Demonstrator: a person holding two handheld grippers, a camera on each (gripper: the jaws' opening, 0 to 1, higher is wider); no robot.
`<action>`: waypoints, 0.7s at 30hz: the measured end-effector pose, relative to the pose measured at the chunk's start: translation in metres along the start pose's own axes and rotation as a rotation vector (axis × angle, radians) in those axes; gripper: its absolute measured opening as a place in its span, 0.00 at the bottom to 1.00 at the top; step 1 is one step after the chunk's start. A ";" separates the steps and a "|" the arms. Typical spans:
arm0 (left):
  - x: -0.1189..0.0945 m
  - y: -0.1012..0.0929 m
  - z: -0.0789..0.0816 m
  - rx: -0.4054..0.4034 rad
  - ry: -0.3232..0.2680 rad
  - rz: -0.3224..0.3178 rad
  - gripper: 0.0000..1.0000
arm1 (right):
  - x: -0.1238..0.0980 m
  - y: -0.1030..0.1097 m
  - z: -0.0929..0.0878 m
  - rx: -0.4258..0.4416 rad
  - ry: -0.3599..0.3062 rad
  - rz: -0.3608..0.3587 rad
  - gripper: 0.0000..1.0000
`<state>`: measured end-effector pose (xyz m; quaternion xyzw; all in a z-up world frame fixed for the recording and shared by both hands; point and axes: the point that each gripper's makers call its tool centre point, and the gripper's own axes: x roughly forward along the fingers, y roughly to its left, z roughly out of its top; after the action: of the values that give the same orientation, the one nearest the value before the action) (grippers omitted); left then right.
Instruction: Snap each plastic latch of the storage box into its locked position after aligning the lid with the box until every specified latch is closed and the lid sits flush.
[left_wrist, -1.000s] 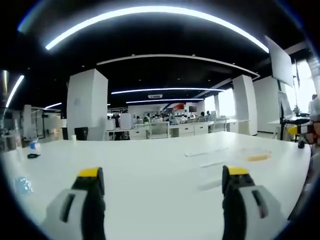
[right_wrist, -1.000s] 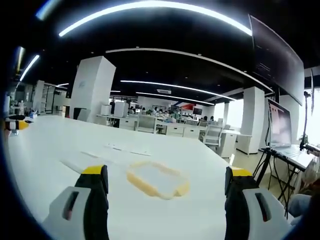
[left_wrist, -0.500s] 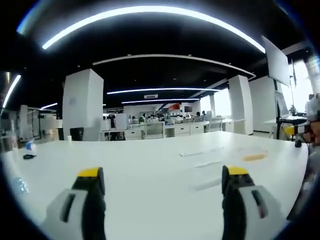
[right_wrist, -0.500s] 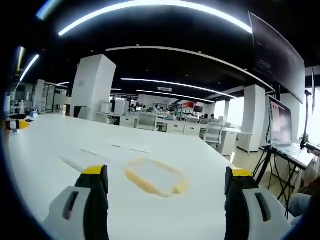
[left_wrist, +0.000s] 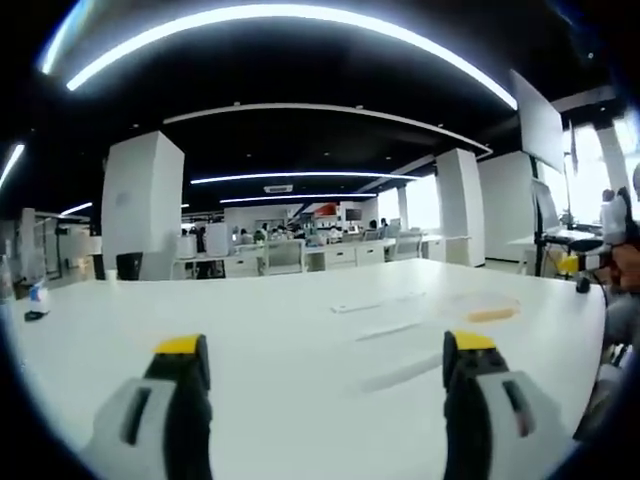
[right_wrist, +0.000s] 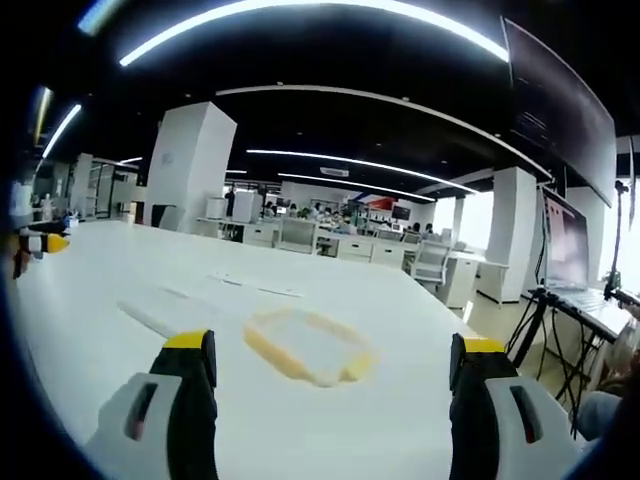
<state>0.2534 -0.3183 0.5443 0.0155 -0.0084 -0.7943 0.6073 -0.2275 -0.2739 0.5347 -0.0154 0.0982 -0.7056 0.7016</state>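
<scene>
Lid (right_wrist: 300, 345) of the storage box lying flat on the white table (right_wrist: 110, 320), seen in the right gripper view just ahead of the right gripper (right_wrist: 332, 365), between the lines of its two jaws but not touching either. Clear panel with a yellow rim (rounded corners, one thicker yellow bit at the near right corner, maybe a latch, hard to tell through the distortion). Same lid (left_wrist: 492, 314) visible in the left gripper view as a thin yellow sliver far to the right on the table (left_wrist: 280, 340), well apart from the left gripper (left_wrist: 325, 365).

Left gripper with jaws spread wide, yellow tips up, nothing between them, only bare tabletop. Right gripper the same: jaws wide apart, holding nothing, above the table surface.

Faint flat strips (right_wrist: 255, 288) lying on the table beyond the lid, too pale to identify. At the right edge of the left gripper view, the other gripper's yellow tip (left_wrist: 570, 263). Behind, white pillar (right_wrist: 185, 165) and office desks (left_wrist: 300, 258).
</scene>
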 end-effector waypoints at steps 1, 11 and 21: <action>0.003 -0.002 0.000 0.001 0.000 -0.007 0.98 | 0.001 0.000 -0.001 -0.005 0.003 0.004 1.00; 0.042 -0.033 -0.005 0.065 0.082 -0.123 0.99 | 0.010 -0.012 -0.011 0.005 0.048 0.022 1.00; 0.082 -0.068 0.002 0.130 0.110 -0.253 1.00 | 0.027 -0.014 -0.024 0.002 0.100 0.085 1.00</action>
<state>0.1666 -0.3794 0.5425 0.0992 -0.0244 -0.8601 0.4998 -0.2457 -0.2981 0.5105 0.0249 0.1331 -0.6752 0.7251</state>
